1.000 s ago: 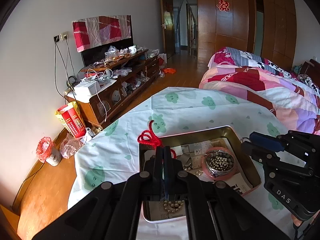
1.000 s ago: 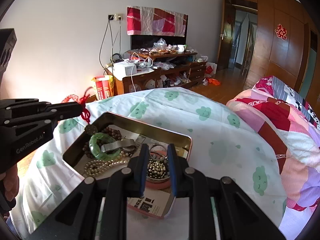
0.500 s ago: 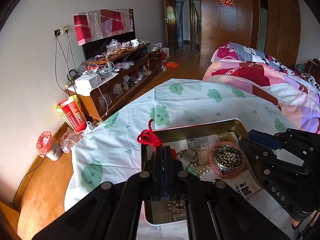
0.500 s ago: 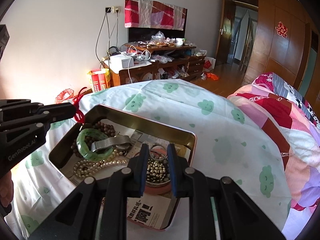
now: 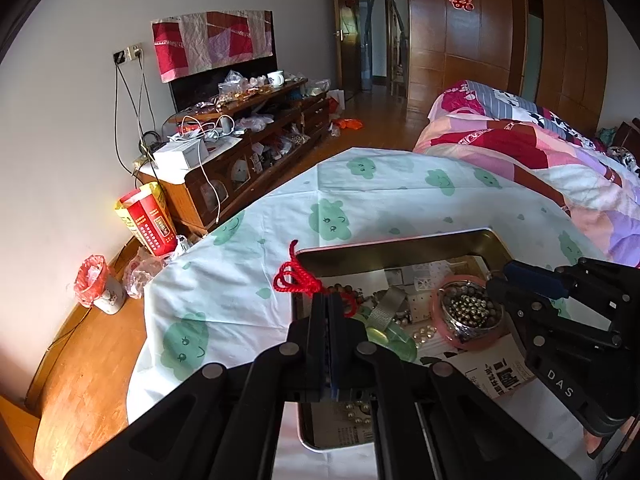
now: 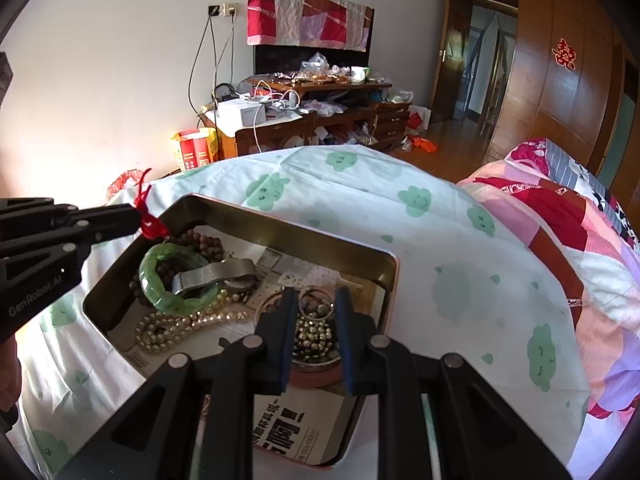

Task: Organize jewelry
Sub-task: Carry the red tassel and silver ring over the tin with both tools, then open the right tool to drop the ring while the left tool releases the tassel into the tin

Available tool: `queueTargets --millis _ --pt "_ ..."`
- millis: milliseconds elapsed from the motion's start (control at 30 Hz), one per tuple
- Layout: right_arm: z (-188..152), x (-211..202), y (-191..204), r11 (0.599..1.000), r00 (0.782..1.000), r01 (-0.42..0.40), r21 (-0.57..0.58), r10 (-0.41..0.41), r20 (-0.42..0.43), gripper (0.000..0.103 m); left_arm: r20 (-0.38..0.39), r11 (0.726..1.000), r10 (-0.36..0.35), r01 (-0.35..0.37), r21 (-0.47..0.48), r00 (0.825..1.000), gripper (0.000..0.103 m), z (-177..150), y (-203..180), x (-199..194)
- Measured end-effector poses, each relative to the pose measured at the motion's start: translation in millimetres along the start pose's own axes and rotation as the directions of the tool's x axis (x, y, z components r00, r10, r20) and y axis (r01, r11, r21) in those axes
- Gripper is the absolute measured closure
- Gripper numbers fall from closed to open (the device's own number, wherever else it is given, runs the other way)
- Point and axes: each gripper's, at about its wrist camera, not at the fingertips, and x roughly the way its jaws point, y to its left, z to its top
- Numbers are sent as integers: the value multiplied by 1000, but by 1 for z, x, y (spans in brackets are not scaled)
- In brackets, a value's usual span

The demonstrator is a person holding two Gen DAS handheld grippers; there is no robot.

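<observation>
An open metal tin (image 6: 288,236) (image 5: 400,245) sits on a cloth with green clouds. It holds a green jade bangle (image 6: 160,292), a pearl strand (image 6: 180,326), brown wooden beads (image 6: 204,242), a metal watch band (image 6: 216,274) and a pink dish of small metal beads (image 6: 316,340) (image 5: 472,314). My left gripper (image 5: 329,300) (image 6: 134,216) is shut on a red cord (image 5: 294,280) (image 6: 150,224) over the tin's left end. My right gripper (image 6: 316,304) (image 5: 498,276) is open, its fingers straddling the pink dish.
A printed paper card (image 6: 300,428) lies under the dish at the tin's near end. A quilt-covered bed (image 6: 580,240) lies to the right. A cluttered wooden TV cabinet (image 6: 304,120) stands against the far wall, with a red box (image 5: 148,220) on the floor.
My left gripper has lowered toward the tin with the red cord, and the green bangle and beads on it now rest inside the tin. My right gripper has stayed over the pink dish.
</observation>
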Motion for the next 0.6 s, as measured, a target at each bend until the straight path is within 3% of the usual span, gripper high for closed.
queueTargets --millis 100,133,233,433,467,500,567,600 --pt "-2 1 2 1000 1000 6 -12 -6 -8 77 -12 1000 2 -3 -7 1000 102 -1 1 0" --pt "-3 0 3 1000 1000 14 -19 -14 -5 66 -11 1000 14 -14 -6 1000 102 -1 1 0" --pt "-5 -4 3 1000 1000 29 -4 -29 11 54 -8 1000 27 -27 1 1000 101 -5 0 -3" --pt "-9 -6 4 999 999 45 2 -45 8 49 -17 999 50 -50 -8 999 95 -9 1 -5" --pt "-9 -6 3 999 999 51 3 -51 8 48 -18 998 60 -60 -10 998 80 -9 1 -5" --pt "-10 -7 3 998 998 56 5 -57 12 44 -15 997 71 -71 -11 997 53 -9 2 -5" --pt "-10 -10 2 998 998 66 10 -66 23 36 43 993 117 -116 -21 992 25 -12 3 -15" --pt "-10 -12 2 997 997 71 10 -71 31 34 71 992 124 -122 -26 990 21 -13 3 -19"
